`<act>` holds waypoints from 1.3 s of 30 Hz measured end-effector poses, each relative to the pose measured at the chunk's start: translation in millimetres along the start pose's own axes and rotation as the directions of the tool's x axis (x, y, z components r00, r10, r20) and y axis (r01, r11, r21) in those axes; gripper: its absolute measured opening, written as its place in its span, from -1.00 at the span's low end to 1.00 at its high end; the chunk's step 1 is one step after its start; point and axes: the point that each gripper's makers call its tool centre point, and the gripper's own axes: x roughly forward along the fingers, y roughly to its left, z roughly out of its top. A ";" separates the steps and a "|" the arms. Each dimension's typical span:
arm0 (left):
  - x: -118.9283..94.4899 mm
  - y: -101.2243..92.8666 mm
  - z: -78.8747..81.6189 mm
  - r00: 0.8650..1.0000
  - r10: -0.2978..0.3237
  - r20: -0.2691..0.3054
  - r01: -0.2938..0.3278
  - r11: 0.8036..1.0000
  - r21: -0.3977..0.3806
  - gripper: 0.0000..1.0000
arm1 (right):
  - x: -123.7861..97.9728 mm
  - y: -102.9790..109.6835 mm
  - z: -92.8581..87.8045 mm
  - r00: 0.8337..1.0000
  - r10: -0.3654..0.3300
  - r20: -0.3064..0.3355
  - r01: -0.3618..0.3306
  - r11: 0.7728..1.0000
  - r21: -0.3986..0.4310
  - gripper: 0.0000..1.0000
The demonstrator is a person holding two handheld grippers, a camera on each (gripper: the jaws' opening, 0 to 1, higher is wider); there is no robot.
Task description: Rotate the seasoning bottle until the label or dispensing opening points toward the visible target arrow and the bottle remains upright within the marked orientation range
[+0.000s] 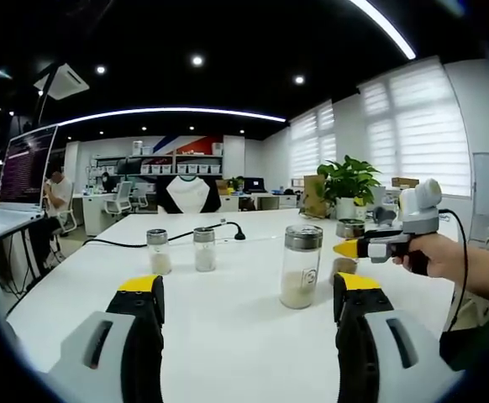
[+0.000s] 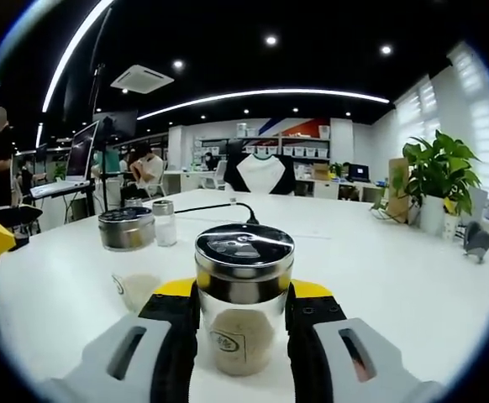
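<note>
Standing upright on the white bench (image 2: 412, 277), the clear glass seasoning bottle with a steel lid (image 2: 244, 295) sits between the right gripper (image 2: 244, 312)'s yellow-tipped jaws, which pinch its sides. Left gripper (image 1: 249, 312) spread wide, holding nothing. Two small glass shakers (image 1: 158, 251) stand upright beyond it, near a black cable (image 1: 186, 236).

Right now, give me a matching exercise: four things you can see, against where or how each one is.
1 seasoning bottle
2 potted plant
3 black cable
4 left gripper

A open, holding nothing
B gripped by the right gripper
C lying on the white table
D beside the window blinds

Pairs: 1-B, 2-D, 3-C, 4-A
</note>
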 end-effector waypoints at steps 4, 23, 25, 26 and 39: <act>0.1 0.1 0.7 1.000 0.002 0.002 -0.002 1.000 0.000 0.75 | -1.0 1.6 -0.3 0.999 0.048 0.000 -0.048 0.999 -0.011 -0.23; 1.2 -3.6 1.5 1.000 -0.006 0.003 0.006 1.000 -0.004 0.75 | -2.0 4.7 -1.0 0.994 0.107 -0.011 -0.107 0.994 -0.018 -0.23; 1.1 -3.8 1.8 1.000 -0.007 0.005 0.007 1.000 -0.004 0.75 | -1.9 4.7 -0.8 0.994 0.107 -0.010 -0.107 0.994 -0.018 -0.22; 1.1 -3.6 1.9 1.000 -0.007 0.007 0.007 1.000 -0.005 0.75 | -2.0 4.8 -0.7 0.994 0.107 -0.008 -0.107 0.994 -0.019 -0.22; 7.1 -9.1 2.8 1.000 -0.027 0.006 0.027 1.000 -0.009 0.75 | -24.1 6.5 9.7 0.997 0.074 0.028 -0.075 0.997 0.028 -0.01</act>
